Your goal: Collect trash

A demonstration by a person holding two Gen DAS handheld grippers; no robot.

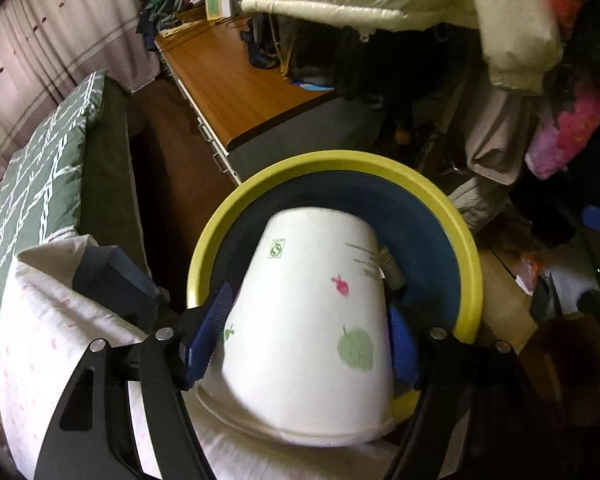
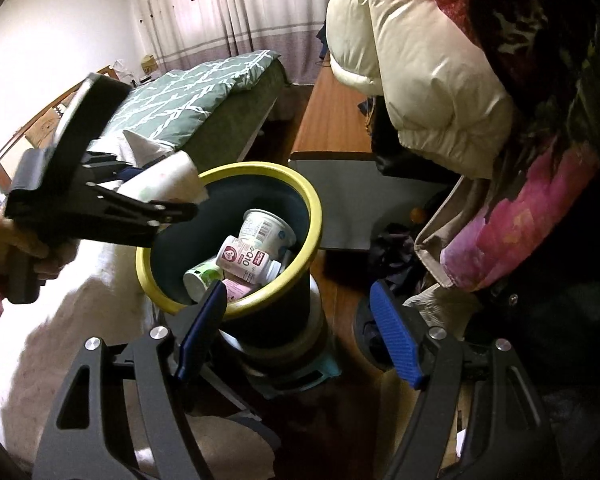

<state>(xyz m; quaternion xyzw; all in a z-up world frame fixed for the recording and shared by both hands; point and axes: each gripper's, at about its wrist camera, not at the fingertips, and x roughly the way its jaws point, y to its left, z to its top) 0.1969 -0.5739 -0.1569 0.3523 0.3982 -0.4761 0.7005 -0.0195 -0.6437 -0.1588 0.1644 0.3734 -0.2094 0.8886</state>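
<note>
The left claw (image 1: 308, 332) pinches a light, crushable paper cup (image 1: 304, 320) by its sides over the bin (image 1: 466, 240); the right claw (image 2: 300, 332) is spread, empty.

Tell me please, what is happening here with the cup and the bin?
A person is collecting trash with two hand-held grippers. The left gripper has a white paper cup between its blue pads, bottom end first, over the yellow-rimmed bin. Whether the pads still press on the cup is hard to tell. The bin already holds several small containers. The right gripper is open and empty, beside the bin.
</note>
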